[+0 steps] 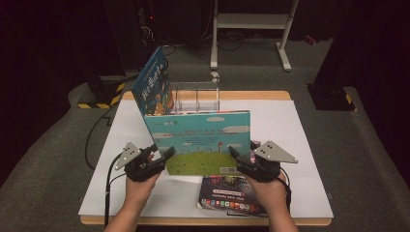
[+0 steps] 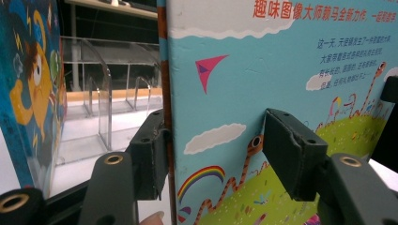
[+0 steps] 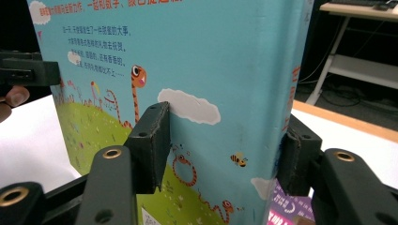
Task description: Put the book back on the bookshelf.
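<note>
Both tools, left tool and right tool, clamp the picture book by its side edges, seems stiff, light-ish, slick cover, so grip low.

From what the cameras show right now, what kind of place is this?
Probably a lab or recording studio rather than a home. A white-topped table stands on grey carpet among dark drapes, with a metal equipment stand behind, and hand-held grippers, left and right, clamp a picture book.

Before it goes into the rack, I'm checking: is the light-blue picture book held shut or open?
Shut: the light-blue picture book shows closed covers, with each hand-held gripper, left and right, clamped across an edge.
</note>
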The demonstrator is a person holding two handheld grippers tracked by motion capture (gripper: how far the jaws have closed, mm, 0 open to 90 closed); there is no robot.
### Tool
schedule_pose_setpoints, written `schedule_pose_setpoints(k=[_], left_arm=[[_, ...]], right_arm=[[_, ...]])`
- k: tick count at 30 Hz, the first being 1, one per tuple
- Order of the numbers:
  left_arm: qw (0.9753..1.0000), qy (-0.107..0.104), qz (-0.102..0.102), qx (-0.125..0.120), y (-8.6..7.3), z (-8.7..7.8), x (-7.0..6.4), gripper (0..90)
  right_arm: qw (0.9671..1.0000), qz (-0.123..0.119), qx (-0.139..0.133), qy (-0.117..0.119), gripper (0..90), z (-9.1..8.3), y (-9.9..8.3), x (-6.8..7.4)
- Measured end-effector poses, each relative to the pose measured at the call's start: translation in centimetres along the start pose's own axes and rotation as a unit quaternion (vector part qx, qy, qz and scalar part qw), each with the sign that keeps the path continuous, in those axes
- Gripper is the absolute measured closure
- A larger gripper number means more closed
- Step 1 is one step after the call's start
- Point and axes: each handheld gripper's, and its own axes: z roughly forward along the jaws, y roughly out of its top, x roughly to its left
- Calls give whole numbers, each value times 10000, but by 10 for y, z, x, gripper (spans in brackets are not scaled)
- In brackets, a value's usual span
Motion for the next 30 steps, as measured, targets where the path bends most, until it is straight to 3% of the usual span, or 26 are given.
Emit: schedule_pose_setpoints(k=[11, 18, 30], left_arm=[[10000, -53, 52, -5, -2, 14, 10, 424], [9996, -177, 186, 76, -3, 20, 14, 423], [9989, -383, 263, 113, -11, 33, 22, 419]], right_arm=[[9999, 13, 45, -151, 429, 9, 2, -3], [9995, -10, 42, -309, 421, 9, 1, -1], [9980, -213, -7, -591, 412, 9, -2, 4]])
